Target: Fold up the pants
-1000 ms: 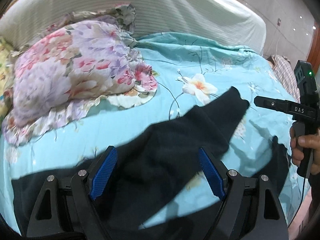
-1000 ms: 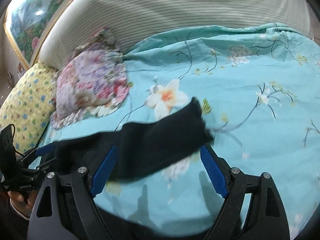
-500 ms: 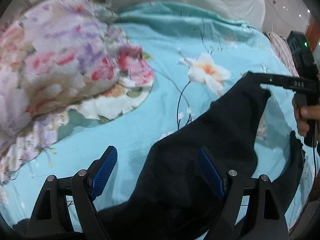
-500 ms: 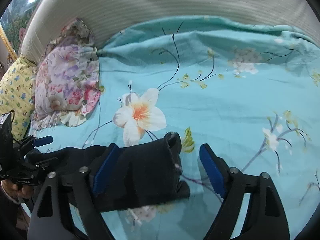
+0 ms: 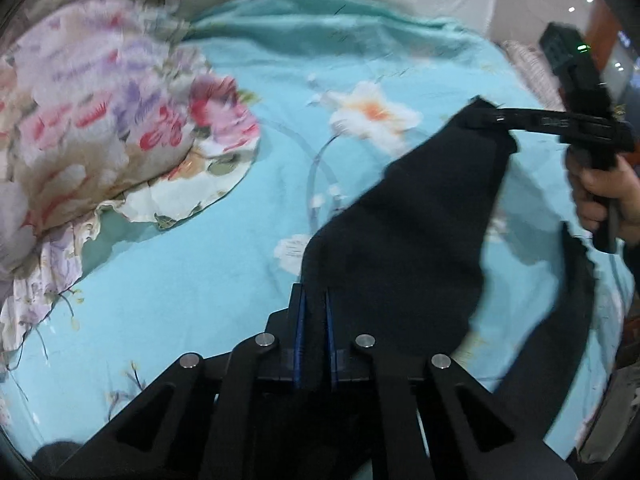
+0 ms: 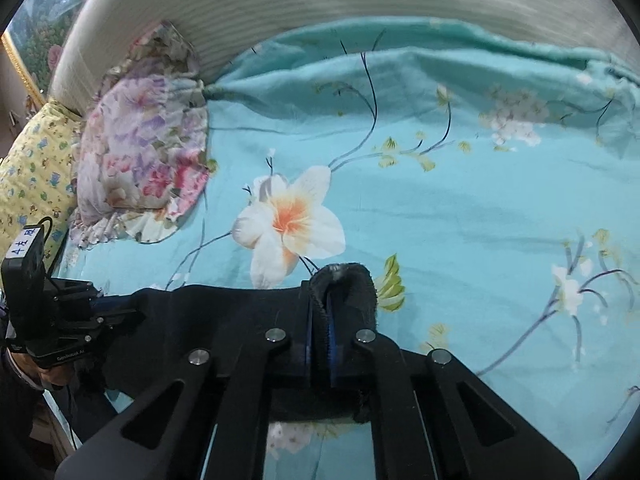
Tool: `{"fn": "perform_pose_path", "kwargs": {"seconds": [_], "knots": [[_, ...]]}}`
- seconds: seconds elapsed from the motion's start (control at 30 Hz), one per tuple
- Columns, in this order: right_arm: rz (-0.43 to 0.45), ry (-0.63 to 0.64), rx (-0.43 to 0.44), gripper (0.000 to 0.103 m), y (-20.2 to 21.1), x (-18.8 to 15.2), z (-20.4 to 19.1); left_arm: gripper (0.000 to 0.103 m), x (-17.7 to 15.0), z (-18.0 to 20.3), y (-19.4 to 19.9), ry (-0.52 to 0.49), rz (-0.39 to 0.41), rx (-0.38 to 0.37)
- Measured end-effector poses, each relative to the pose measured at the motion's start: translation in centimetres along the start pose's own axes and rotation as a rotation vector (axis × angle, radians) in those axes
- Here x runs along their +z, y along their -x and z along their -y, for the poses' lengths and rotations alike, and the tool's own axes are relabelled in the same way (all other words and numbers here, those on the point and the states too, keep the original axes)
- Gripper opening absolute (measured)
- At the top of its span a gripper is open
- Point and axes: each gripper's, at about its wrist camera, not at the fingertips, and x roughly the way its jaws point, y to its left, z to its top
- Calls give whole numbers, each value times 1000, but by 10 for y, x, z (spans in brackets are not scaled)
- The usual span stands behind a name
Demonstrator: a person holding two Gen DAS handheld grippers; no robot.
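Black pants point(image 5: 416, 224) hang stretched over a turquoise floral bed sheet point(image 5: 200, 288). My left gripper point(image 5: 314, 304) is shut on one edge of the pants near the bottom centre of its view. My right gripper point(image 6: 320, 304) is shut on the other end, where the cloth point(image 6: 344, 284) bunches over its fingertips. In the left wrist view the right gripper point(image 5: 484, 116) holds the far corner, raised above the sheet. In the right wrist view the left gripper point(image 6: 120, 304) pinches the pants at the far left. Another part of the pants point(image 5: 560, 320) lies at the right.
A floral ruffled pillow point(image 5: 100, 120) lies at the left, also in the right wrist view point(image 6: 148, 168). A yellow patterned pillow point(image 6: 32, 176) sits beside it. A striped headboard cushion point(image 6: 320, 4) runs along the back. The bed's edge is on the right of the left wrist view.
Both grippers were open around the pants and have shut on them. The cloth between them is now lifted and pulled taut above the sheet.
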Motion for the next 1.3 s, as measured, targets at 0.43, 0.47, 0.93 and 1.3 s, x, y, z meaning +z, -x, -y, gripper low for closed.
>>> {"fn": "perform_pose_path", "kwargs": {"seconds": [0.43, 0.47, 0.93, 1.3], "knots": [[173, -15, 95, 6, 97, -34, 27, 5, -62, 80, 96, -14, 141, -114], [175, -8, 100, 6, 102, -43, 28, 5, -65, 83, 96, -12, 142, -115], [226, 18, 189, 6, 144, -147, 31, 5, -133, 123, 109, 47, 142, -159], [169, -14, 137, 3, 147, -196, 48, 5, -169, 141, 92, 50, 111, -140]]}}
